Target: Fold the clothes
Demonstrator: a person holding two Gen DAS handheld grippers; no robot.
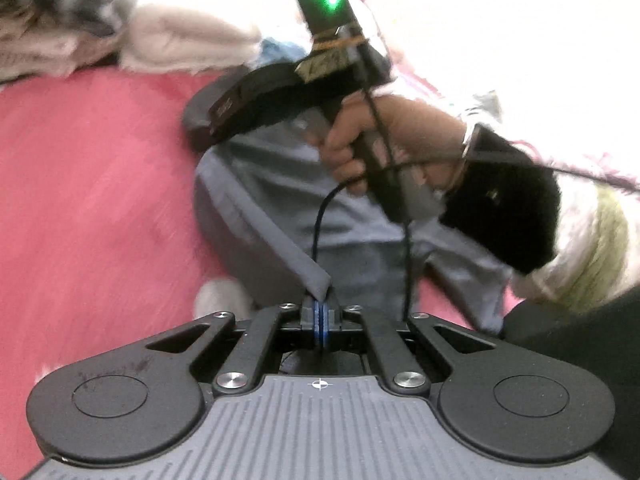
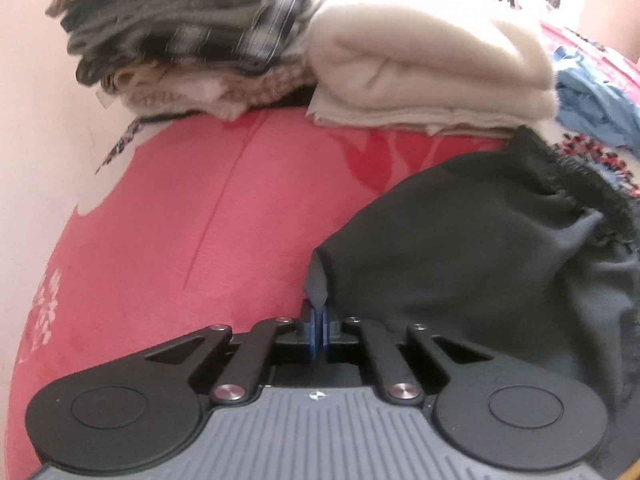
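Now garment (image 1: 280, 200) hem between left tongs (image 1: 320, 312)

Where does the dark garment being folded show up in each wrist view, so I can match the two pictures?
Left wrist view: the dark garment lies centre frame, looking grey-blue, its edge pinched in the left hand-held gripper.
Right wrist view: it fills the right half, looking black, a corner pinched in the right hand-held gripper.
Shared landmark: the folded cream garment on the red bedspread.

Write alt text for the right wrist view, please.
The right claw is shut on an edge of a dark garment lying on a pink cover. Behind sit stacks of folded clothes and a folded cream blanket.
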